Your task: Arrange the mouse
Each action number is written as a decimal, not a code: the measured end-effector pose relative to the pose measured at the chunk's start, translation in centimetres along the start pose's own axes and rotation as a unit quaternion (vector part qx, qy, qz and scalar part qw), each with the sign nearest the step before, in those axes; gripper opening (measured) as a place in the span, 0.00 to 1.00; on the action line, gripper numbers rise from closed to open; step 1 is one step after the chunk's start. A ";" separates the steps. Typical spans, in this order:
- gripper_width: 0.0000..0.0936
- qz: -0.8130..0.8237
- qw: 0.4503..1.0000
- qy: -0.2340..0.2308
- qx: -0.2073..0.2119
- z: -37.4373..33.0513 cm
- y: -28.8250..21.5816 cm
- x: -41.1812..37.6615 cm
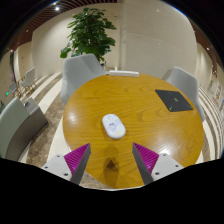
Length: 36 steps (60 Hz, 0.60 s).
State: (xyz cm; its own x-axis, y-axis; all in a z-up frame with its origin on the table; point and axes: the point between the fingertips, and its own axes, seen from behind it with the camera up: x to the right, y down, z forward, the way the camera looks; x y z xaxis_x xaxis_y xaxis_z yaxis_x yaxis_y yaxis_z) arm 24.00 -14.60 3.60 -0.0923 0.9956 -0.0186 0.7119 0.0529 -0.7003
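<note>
Both fingers (109, 157) stand wide apart with nothing held between them, their magenta pads (78, 156) facing each other over the near edge of the worktop. From where one stands, the room around is a bright lobby with a pale floor and light walls. A round wooden worktop (140, 122) fills the middle of it, its surface a warm yellow-brown with a dark mark near the close edge, between the fingers. Grey chairs ring it: one (81, 70) at the far left side, another (185, 83) at the far right, and a third (16, 124) drawn up at the near left. Behind the far-left chair rises a tall leafy green plant (90, 31). On the worktop, toward its right side and well apart from everything else, lies a flat dark mouse mat (173, 100). The white mouse (112, 125) rests on the bare wood near the middle of the worktop, just ahead of the fingers and a little left of centre, clear of both the fingers and the mat.
</note>
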 end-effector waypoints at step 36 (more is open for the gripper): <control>0.93 0.009 1.000 0.026 -0.014 9.5 -3.1 2.2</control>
State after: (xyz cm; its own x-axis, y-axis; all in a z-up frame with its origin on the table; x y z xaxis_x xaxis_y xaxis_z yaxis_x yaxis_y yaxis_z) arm 15.00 -13.35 -1.09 -0.0437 0.9990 0.0073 0.7317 0.0370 -0.6806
